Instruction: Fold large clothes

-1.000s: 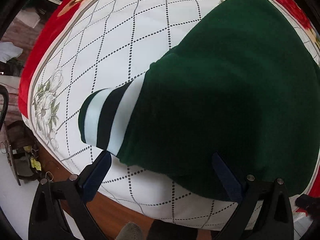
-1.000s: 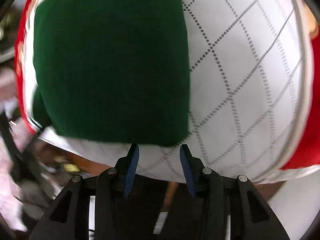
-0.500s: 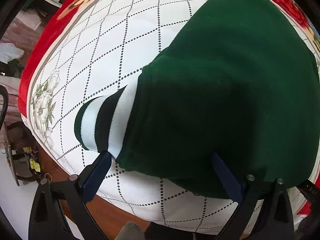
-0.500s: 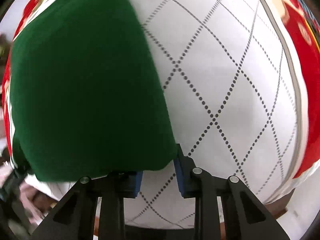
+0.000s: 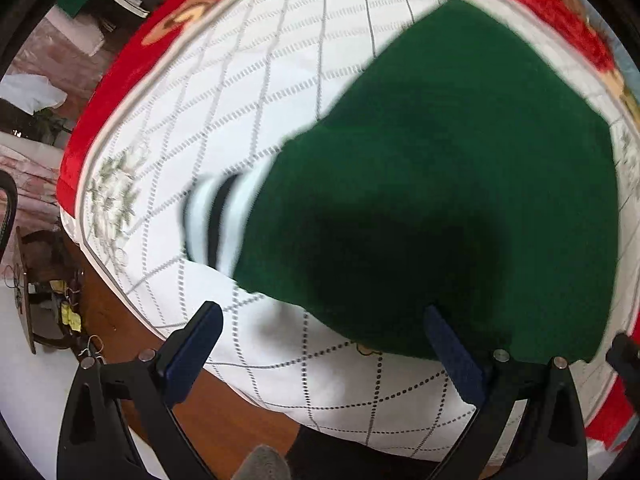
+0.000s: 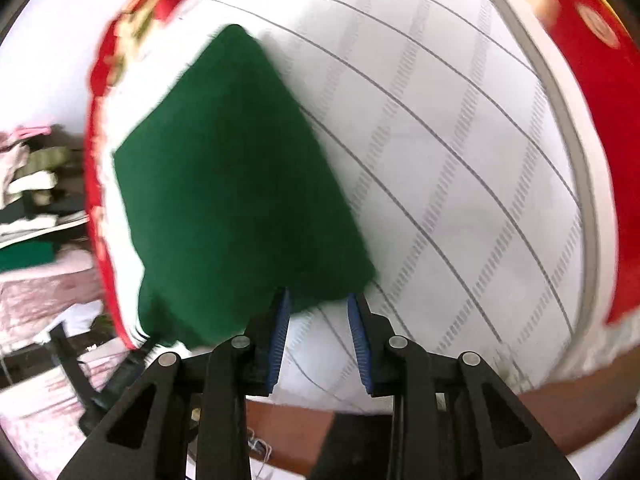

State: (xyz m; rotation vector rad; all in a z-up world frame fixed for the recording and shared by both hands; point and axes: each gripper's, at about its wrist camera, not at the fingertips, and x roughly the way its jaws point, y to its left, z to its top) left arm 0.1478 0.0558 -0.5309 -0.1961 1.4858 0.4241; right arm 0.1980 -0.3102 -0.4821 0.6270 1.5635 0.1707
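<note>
The left gripper [image 5: 320, 328] stands with its jaws spread wide, grasping nothing, its right finger against the near edge of the green garment [image 5: 460, 184]. The right gripper [image 6: 319, 312] has its jaws parted, with the garment's near corner [image 6: 332, 280] just at the fingertips; whether it is pinched I cannot tell. The garment lies folded on the white quilted bedspread [image 5: 248, 92], its striped cuff [image 5: 220, 220] poking out left. A red border [image 6: 592, 92] rims the bedspread.

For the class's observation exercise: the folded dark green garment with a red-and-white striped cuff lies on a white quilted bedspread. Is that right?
Not quite. The cuff on the folded dark green garment is striped white and dark, not red-and-white, as the left wrist view shows. It does lie on the white quilted bedspread.
</note>
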